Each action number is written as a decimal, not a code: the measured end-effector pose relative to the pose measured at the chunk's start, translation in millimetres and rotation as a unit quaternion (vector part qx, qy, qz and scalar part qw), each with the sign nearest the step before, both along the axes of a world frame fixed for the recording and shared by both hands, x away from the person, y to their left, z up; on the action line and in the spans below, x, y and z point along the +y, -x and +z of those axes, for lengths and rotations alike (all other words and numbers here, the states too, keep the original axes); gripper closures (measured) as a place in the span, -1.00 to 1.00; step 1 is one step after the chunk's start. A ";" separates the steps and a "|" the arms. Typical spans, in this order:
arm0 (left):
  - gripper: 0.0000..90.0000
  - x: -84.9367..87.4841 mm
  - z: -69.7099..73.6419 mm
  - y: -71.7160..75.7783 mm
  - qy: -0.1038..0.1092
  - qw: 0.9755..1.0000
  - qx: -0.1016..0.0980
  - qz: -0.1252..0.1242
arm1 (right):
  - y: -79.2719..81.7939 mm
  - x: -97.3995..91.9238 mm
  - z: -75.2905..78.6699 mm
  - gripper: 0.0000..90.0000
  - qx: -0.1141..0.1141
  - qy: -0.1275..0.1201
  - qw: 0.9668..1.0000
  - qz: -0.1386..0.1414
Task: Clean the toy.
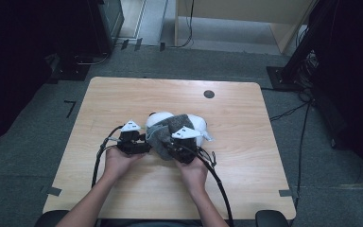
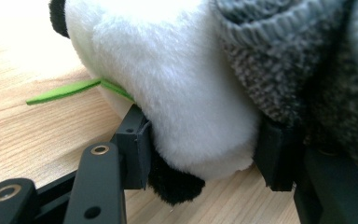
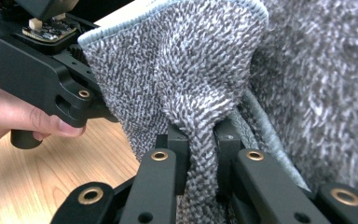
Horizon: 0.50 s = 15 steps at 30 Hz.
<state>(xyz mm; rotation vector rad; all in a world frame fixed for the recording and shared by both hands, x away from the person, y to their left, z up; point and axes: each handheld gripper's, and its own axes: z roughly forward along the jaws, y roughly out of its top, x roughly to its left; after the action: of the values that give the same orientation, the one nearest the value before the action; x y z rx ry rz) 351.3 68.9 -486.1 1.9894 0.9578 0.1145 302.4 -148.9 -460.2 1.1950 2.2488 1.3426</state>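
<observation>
A white and black plush toy (image 1: 157,118) lies on the wooden table (image 1: 123,94), partly wrapped in a grey knitted garment (image 1: 168,131). My left gripper (image 1: 144,142) comes at it from the left. In the left gripper view that gripper (image 2: 207,145) is shut on a white limb of the plush toy (image 2: 177,93), which has a black tip. The grey knit (image 2: 284,60) covers the toy on the right. My right gripper (image 3: 200,140) is shut on a pinched fold of the grey knit (image 3: 182,60). In the high view it (image 1: 171,144) sits at the toy's near side.
A thin green felt leaf (image 2: 63,91) sticks out from the toy onto the table. A dark round hole (image 1: 209,93) lies in the table's far side. The left hand (image 3: 9,116) and its gripper body (image 3: 42,74) sit close beside the right gripper's jaws.
</observation>
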 end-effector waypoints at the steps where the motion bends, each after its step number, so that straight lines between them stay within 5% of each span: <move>1: 0.02 0.0 -0.1 -0.3 0.001 1.000 0.002 0.001 | 0.3 -0.6 0.2 0.84 -0.002 0.004 1.000 0.002; 6: 0.05 -1.8 -1.1 0.4 0.000 1.000 0.002 0.004 | 4.4 -7.1 1.3 0.84 -0.011 0.024 1.000 0.005; 15: 0.06 -2.2 -1.9 -0.5 0.000 1.000 0.004 0.000 | 19.2 -34.3 0.0 0.85 -0.012 0.018 1.000 -0.009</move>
<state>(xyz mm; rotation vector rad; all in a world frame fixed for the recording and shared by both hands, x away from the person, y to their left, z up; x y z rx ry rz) 351.8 66.6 -488.0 1.9918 0.9643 0.1066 283.2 -183.1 -460.2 1.1784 2.2310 1.2972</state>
